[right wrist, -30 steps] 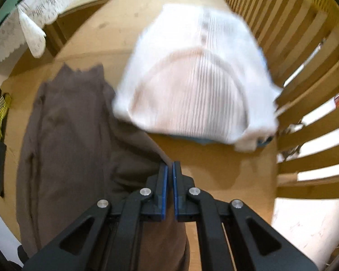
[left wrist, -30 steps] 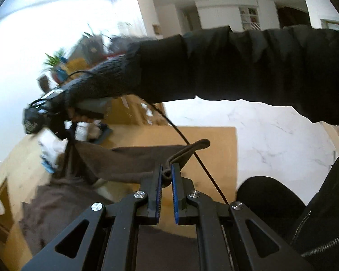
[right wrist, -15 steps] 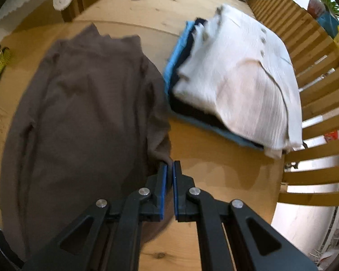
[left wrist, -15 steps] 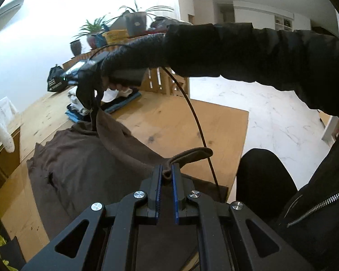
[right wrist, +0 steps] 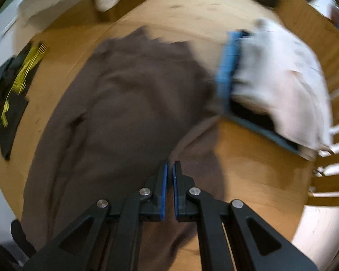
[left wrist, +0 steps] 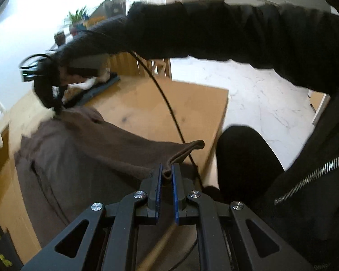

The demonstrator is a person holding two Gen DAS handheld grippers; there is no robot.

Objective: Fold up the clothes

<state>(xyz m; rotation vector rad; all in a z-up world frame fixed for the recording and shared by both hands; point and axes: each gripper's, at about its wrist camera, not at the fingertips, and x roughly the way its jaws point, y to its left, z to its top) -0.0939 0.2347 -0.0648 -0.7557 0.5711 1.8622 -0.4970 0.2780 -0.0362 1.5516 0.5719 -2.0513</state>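
Left gripper [left wrist: 166,173]: jaws nearly shut, pinching a bunched brown hem edge near the table's near corner; fabric shows between the blue pads
Right gripper [right wrist: 170,169]: jaws drawn close; brown cloth runs up to the tips and looks pinched, though blur makes it hard to tell; in the left wrist view it hangs over the far edge of the garment [left wrist: 49,94]
Brown garment [right wrist: 124,103]: spread mostly flat on the wooden table [left wrist: 169,110]; the edge between the two grippers is raised off the surface; the rest lies down
Folded stack [right wrist: 280,85]: white top on dark and blue layers, just beside the brown garment; one brown edge touches its blue corner
Dark garment with yellow print [right wrist: 13,88]: lies apart at the table's left edge
Step in hand: by my reading, one long side of the brown garment is lifted at both ends for a lengthwise fold
Next move calls for: both grips kept firm and level; the held edge carried across together and laid straight; clearance from the folded stack
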